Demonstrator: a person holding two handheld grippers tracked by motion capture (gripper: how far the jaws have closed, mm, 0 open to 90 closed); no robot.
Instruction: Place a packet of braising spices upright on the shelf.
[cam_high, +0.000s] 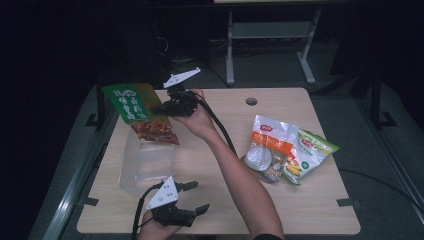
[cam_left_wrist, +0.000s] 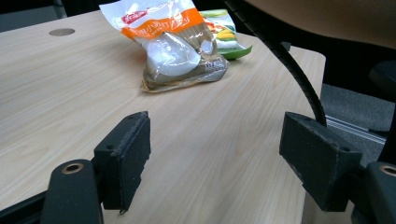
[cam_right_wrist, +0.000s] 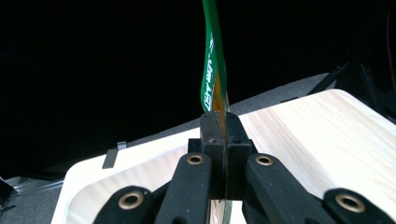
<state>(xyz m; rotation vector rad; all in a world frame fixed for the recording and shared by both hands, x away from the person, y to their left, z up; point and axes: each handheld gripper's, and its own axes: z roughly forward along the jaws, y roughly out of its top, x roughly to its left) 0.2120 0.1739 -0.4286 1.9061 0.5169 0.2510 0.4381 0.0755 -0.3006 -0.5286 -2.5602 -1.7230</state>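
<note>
Green snack bag (cam_high: 136, 111) edge-on in the right gripper's (cam_high: 162, 107) clamped jaws, green end up-left; left gripper's (cam_high: 196, 198) jaws apart.

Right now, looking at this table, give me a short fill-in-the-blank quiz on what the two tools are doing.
1. The right tool is shut on the ____ packet.
2. The left tool is ____, holding nothing.
3. A clear bag lies under the held packet, on the ____.
4. The orange packet lies ____ the corn packet.

Missing: green; open; table; touching
</note>
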